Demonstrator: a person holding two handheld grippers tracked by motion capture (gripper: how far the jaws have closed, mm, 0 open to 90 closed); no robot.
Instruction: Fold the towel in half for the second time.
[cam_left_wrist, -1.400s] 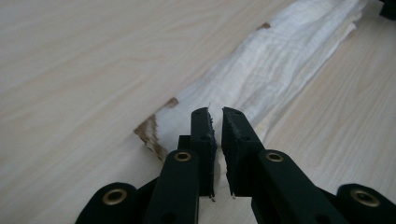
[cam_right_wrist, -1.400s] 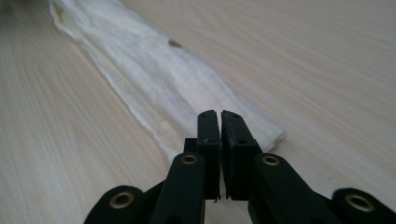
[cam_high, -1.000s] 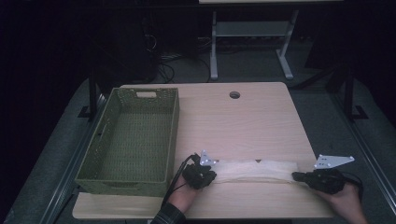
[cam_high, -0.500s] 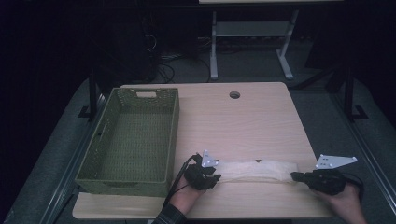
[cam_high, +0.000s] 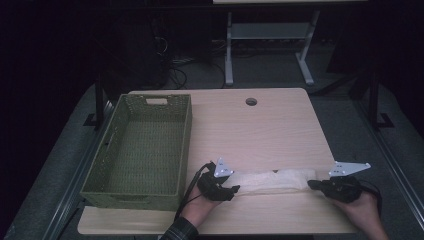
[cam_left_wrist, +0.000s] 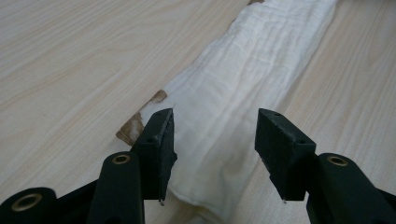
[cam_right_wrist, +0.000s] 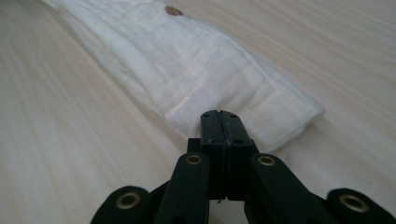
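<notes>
**Desk:** What sits closest to the camera?

**Photographer:** Two hands at the near edge of the pale wood surface (cam_high: 280, 125), each holding a black tool. The left hand-held gripper (cam_high: 234, 189) has its jaws spread wide; in the left gripper view (cam_left_wrist: 212, 135) they stand apart on either side of the near end of a folded white cloth (cam_left_wrist: 243, 88), not pressing it. A plaid sleeve cuff (cam_high: 179, 232) shows at the bottom of the high view.

**Desk:** And the right?

**Photographer:** The right hand-held gripper (cam_high: 311, 184) has its jaws pressed together. In the right gripper view (cam_right_wrist: 220, 116) the closed tips sit at the cloth's (cam_right_wrist: 196, 65) end edge, but whether any fabric is caught between them cannot be told.

**Desk:** Where does the cloth lie?

**Photographer:** Flat on the surface, stretched as a long narrow band (cam_high: 270, 179) between the two tools, near the front edge. A brown patch (cam_left_wrist: 140, 121) peeks from under it beside the left jaw, and a small brown spot (cam_right_wrist: 173, 10) shows farther along.

**Desk:** Beyond that?

**Photographer:** A green woven basket (cam_high: 186, 130) with a cut-out handle stands on the left part of the surface, well apart from the cloth's middle, with its near right corner close to the left hand. Farther back, a round hole (cam_high: 251, 101) pierces the surface. Behind it, in the dark, a white metal frame (cam_high: 265, 35) and cables (cam_high: 175, 55) rest on the floor.
</notes>
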